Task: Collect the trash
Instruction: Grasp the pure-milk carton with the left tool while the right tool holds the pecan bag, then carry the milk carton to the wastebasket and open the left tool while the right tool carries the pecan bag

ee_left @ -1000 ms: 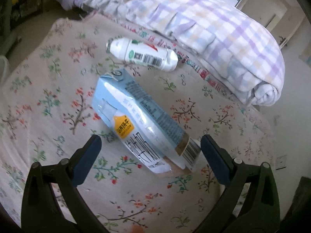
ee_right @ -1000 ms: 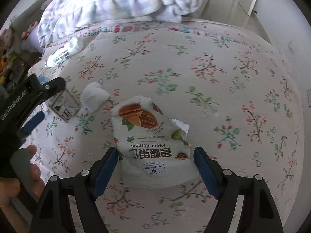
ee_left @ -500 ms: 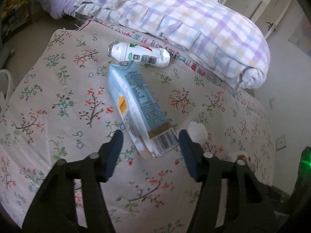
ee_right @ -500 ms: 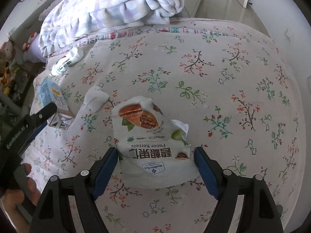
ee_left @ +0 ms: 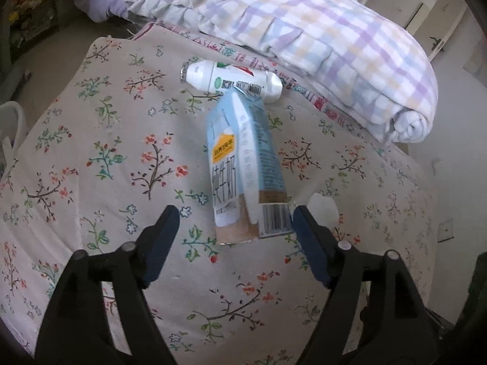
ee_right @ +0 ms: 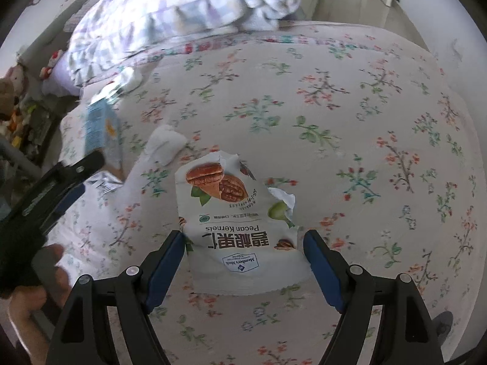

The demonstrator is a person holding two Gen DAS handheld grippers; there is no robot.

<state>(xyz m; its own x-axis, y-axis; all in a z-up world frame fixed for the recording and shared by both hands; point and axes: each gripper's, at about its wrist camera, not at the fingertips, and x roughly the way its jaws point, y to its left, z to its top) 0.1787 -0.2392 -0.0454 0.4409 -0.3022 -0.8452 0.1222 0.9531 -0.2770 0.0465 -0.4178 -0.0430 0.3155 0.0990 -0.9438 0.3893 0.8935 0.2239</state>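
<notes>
So the left gripper (ee_left: pixel 234 222) is hovering over the light blue rectangular milk carton (ee_left: pixel 243 164), which looks tipped up on its bottom end on the floral bedsheet (ee_left: pixel 100 158), leaning away toward the white plastic drink bottle (ee_left: pixel 231 80) lying on its side just behind it. The jaws have just been opening again and stand spread: the right pad looks to be touching the barcode side of the carton, but the left pad is clear of it, so there's no real pinch.

Over on the other side, the right gripper (ee_right: pixel 243 249) has the torn white pecan snack bag (ee_right: pixel 237 222) sitting between its blue pads. Jaws are wide, the left pad about touching the bag's edge and the right one just off it, and the bag lies flat on the sheet, so I'd call it straddled, not grabbed. A crumpled white tissue (ee_right: pixel 166 146) sits just past the bag, toward the carton.

My take on doing this well: re-centre the left gripper so the carton sits evenly between both pads before closing (it's off to 1 side now and could just topple or skid). Squeeze the narrow faces low down. For the bag, press down into the sheet a bit so the pads gather the thin film instead of sliding over it.
</notes>
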